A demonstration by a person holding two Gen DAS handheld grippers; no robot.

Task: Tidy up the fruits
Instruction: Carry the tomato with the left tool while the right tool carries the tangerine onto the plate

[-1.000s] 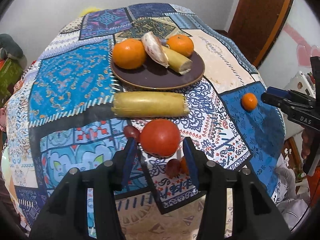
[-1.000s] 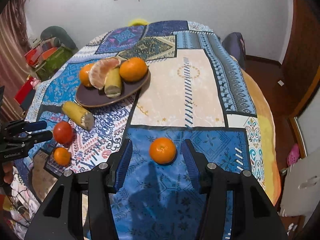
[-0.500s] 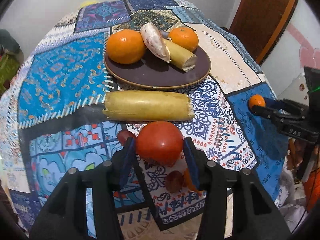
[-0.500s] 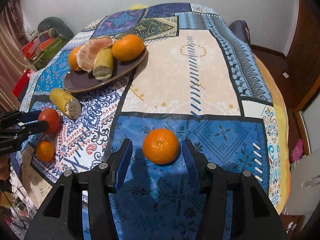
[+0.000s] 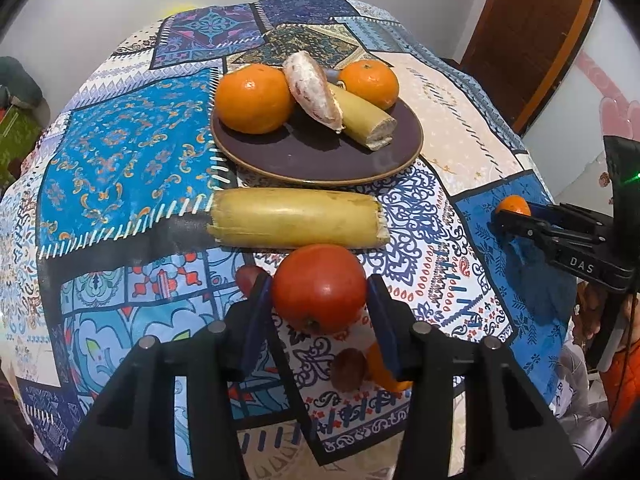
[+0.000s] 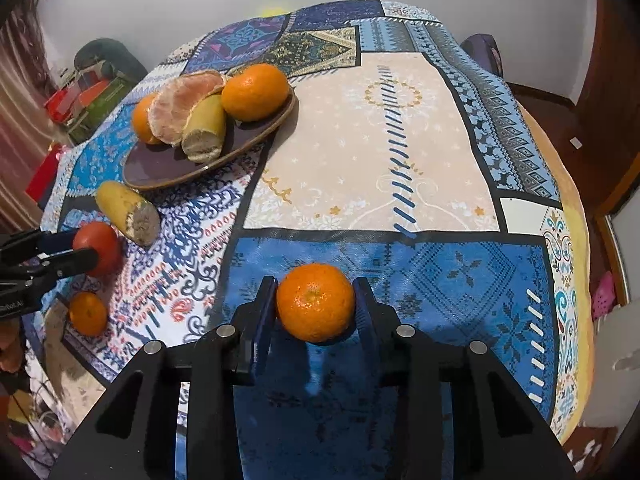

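Note:
My left gripper (image 5: 319, 294) is shut on a red tomato (image 5: 319, 287) and holds it above the patterned cloth, just in front of a loose banana piece (image 5: 294, 218). My right gripper (image 6: 316, 304) is shut on a small orange (image 6: 315, 301), lifted slightly over the blue patch. A dark plate (image 5: 316, 152) at the centre holds two oranges (image 5: 253, 98), a peeled orange half (image 5: 314, 96) and a banana piece (image 5: 366, 126). The plate (image 6: 160, 160) also shows in the right wrist view.
A small orange (image 6: 87, 313) lies on the cloth near the front left edge. Two dark grapes (image 5: 348, 364) lie under my left gripper. The round table's cloth (image 6: 380, 140) drops off at the edges. A wooden door (image 5: 528, 32) stands at the right.
Both grippers have closed on their fruit and lifted it: the tomato on the left, the small orange on the right. The left gripper has moved toward the plate.

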